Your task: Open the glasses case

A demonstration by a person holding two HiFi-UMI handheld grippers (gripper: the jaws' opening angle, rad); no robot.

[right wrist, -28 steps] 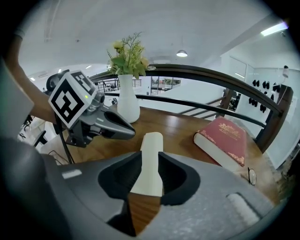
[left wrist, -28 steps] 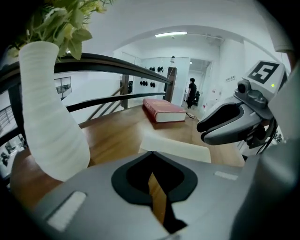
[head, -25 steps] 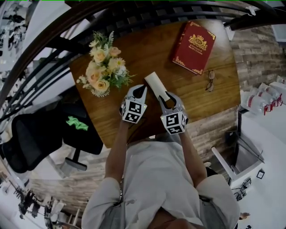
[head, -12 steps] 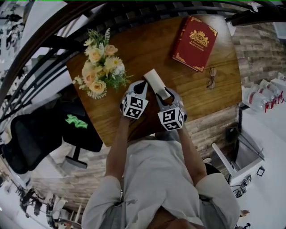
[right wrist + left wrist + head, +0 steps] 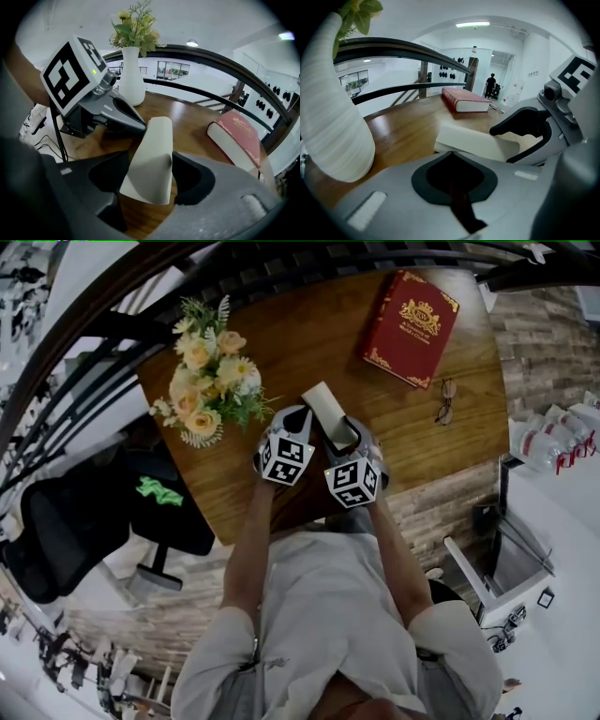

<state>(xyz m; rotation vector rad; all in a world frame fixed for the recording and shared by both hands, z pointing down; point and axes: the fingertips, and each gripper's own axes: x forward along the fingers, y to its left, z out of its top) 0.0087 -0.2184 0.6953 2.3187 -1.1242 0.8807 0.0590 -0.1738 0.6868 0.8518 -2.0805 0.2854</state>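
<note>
right tool [image 5: 151,161]: jaws have just been opening, now wide, straddling the near end of the glasses case [image 5: 154,136], neither side pressing it. glasses case: cream, lid down, lying on the desk [image 5: 309,334] between both tools. left tool [image 5: 451,153]: jaws together, empty, tips just beside the case. reading: no hold on the case now, lid unopened; a fresh purchase seems needed. beyond: spectacles [image 5: 444,401], red book [image 5: 412,329].

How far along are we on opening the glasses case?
Done: right gripper straddles the near end of the glasses case, jaws just opened wide. In hand: nothing gripped; the left gripper sits shut beside it. Left: the case lies closed, so the whole opening.
</note>
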